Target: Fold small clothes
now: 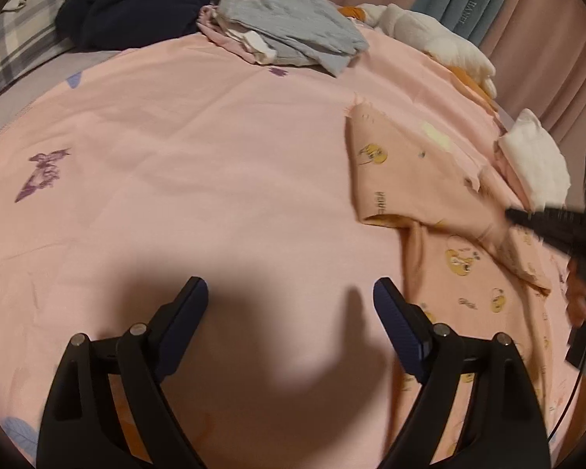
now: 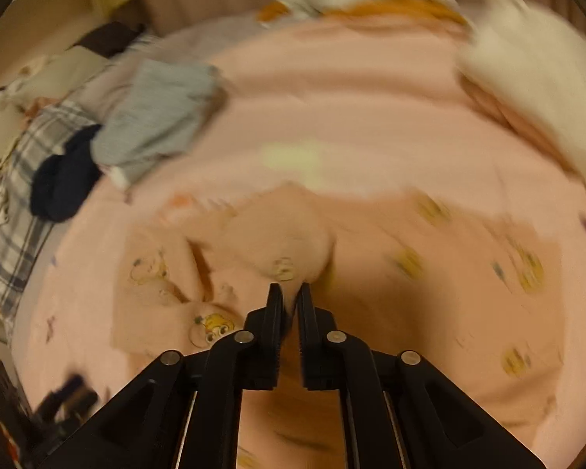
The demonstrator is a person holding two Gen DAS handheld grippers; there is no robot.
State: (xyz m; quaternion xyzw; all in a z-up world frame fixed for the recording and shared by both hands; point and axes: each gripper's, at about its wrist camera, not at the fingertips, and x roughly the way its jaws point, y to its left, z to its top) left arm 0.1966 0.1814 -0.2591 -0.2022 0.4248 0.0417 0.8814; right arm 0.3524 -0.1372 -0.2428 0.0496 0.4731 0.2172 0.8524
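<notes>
A small peach garment [image 1: 441, 211] with yellow cartoon prints lies on the pink bedsheet [image 1: 199, 179], at the right of the left wrist view. My left gripper [image 1: 291, 305] is open and empty over bare sheet, just left of the garment. My right gripper [image 2: 290, 297] is shut on a fold of the peach garment [image 2: 289, 242] and lifts it a little; this view is blurred. The right gripper also shows in the left wrist view [image 1: 527, 217] at the far right, on the cloth.
A grey-blue garment pile [image 1: 293, 35] and a dark navy garment [image 1: 133, 4] lie at the far side of the bed. White folded cloth [image 1: 535, 164] and a white plush [image 1: 437, 39] sit at the right edge. A plaid pillow [image 1: 15, 51] lies far left.
</notes>
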